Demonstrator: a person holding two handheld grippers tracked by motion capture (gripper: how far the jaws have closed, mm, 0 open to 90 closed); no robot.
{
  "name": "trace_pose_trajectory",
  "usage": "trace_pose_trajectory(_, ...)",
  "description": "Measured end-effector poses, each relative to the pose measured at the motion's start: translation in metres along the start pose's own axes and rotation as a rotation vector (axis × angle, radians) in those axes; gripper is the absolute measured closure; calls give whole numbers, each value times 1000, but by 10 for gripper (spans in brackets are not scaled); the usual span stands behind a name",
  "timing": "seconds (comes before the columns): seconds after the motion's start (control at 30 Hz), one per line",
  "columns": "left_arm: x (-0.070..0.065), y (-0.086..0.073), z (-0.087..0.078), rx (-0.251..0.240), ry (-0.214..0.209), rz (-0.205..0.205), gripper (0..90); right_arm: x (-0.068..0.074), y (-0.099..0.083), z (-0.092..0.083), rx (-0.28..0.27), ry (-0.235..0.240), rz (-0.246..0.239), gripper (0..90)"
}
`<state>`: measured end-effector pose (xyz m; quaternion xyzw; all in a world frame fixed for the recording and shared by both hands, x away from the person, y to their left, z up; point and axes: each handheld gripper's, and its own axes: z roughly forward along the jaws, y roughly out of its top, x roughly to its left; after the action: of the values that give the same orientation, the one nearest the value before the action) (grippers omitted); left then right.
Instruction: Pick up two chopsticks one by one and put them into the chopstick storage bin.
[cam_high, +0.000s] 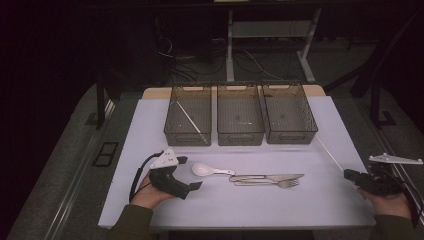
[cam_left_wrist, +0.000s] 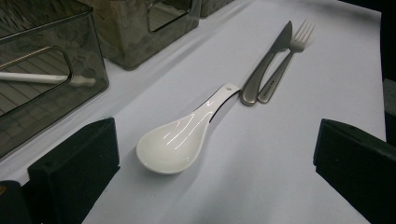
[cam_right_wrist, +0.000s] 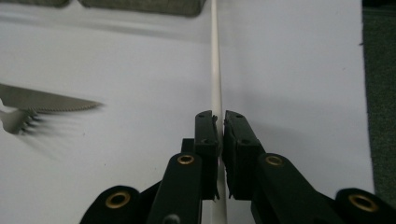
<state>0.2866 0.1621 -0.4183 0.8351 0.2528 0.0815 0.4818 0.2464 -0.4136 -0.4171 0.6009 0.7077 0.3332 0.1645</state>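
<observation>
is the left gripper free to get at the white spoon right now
Probably yes. The left gripper is open, with the white spoon lying on bare tabletop just ahead of its jaws. The knife and fork lie beyond the spoon's handle, not in the way.

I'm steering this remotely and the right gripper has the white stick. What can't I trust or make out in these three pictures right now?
- White chopstick: in the right gripper view its near end is hidden between the shut right gripper.
- Knife and fork: cut off by the left edge and blurred.
- Left bin: cut off by the left gripper view's edges; its smoky wall dims the second chopstick inside.
- Left gripper: jaw tips cut off.
</observation>
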Motion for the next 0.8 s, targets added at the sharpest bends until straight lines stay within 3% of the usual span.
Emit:
trace_pose_trajectory(0.3,0,0,0,4,-2,1,0,-10,8,-15,-84,3,36,843)
trace_pose_trajectory(0.43,0,-1,1,1,-3,-1,0,-15,16,-20,-108,5,17,843)
trace_pose_trajectory(0.63,1,-1,0,0,-4,-2,0,-8,36,-28,-147,32,-9,843)
trace_pose_trajectory(0.8,1,0,0,-2,-5,-3,0,6,54,-26,-159,69,-47,843)
